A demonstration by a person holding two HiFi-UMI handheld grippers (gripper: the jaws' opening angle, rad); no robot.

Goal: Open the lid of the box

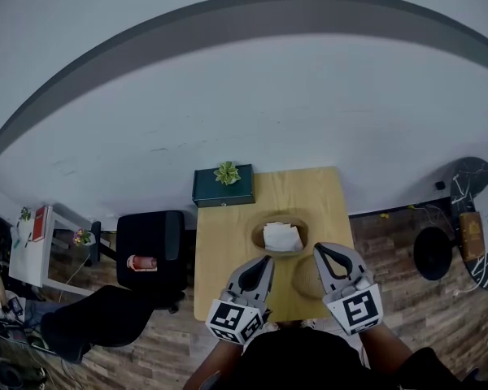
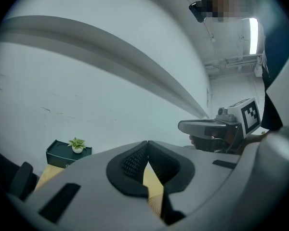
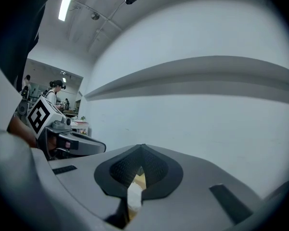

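Head view, with both gripper views. One light wooden table (image 1: 309, 187) stands against a pale wall.

(a) One oval wooden box (image 1: 259, 236) sits near the table's middle. It is open, with one white folded item (image 1: 281, 236) inside.

(b) One oval wooden lid (image 1: 306, 279) lies flat on the table just beside the box, on its near right, partly covered by the right gripper.

(c) Two grippers are held above the table's near edge. The left gripper (image 1: 264, 260) (image 2: 147, 142) has its jaws closed tip to tip with nothing between them. It sits on the near left of the box. The right gripper (image 1: 319, 249) (image 3: 140, 147) is likewise fully closed and empty, and it hovers over the lid. Each gripper shows in the other's view.

(d) One dark green case (image 1: 223, 192) (image 2: 66, 154) stands at the table's far left corner and carries one small potted plant (image 1: 226, 172) (image 2: 77, 144).

(e) One black chair (image 1: 150, 246) stands to the left of the table.
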